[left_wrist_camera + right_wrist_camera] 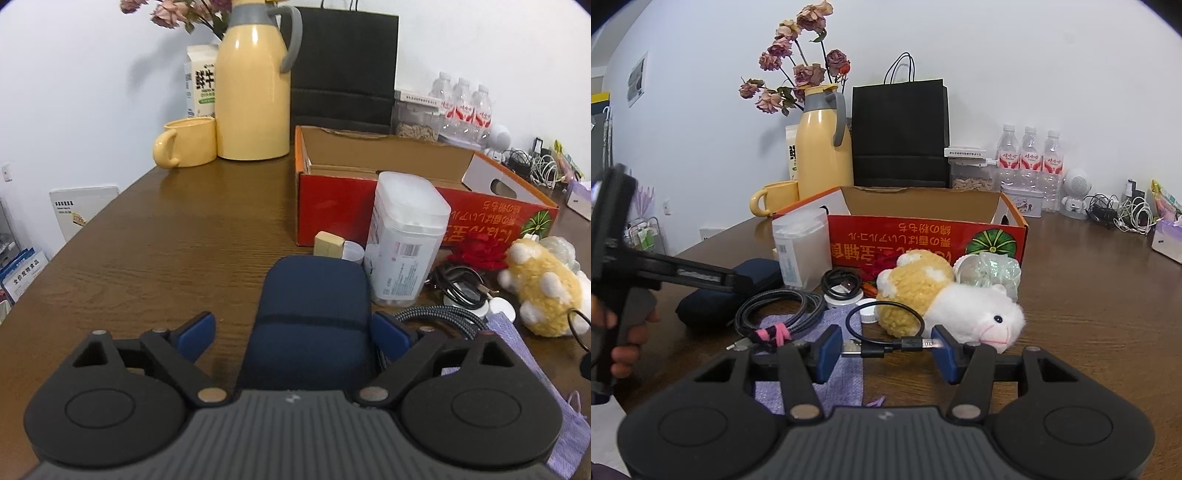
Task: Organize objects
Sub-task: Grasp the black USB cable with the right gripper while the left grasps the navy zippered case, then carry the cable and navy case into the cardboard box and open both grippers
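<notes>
While the left tongs (295, 332) gape around the half-hidden navy pouch (314, 317), the right tongs (886, 349) clamp a short cable (886, 347).

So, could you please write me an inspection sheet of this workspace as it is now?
Surface: brown wooden table.
Job's things: navy pouch, plush toy and clear container in front of the open red box.
Clutter: yellow thermos, mug, black bag, water bottles by the wall.
Grippers: left claw open around the navy pouch; right claw shut on the short black cable.
Cables: braided cable coiled, partly on the purple cloth; white wires tangled far right.
Surroundings: white wall, dried flowers.
</notes>
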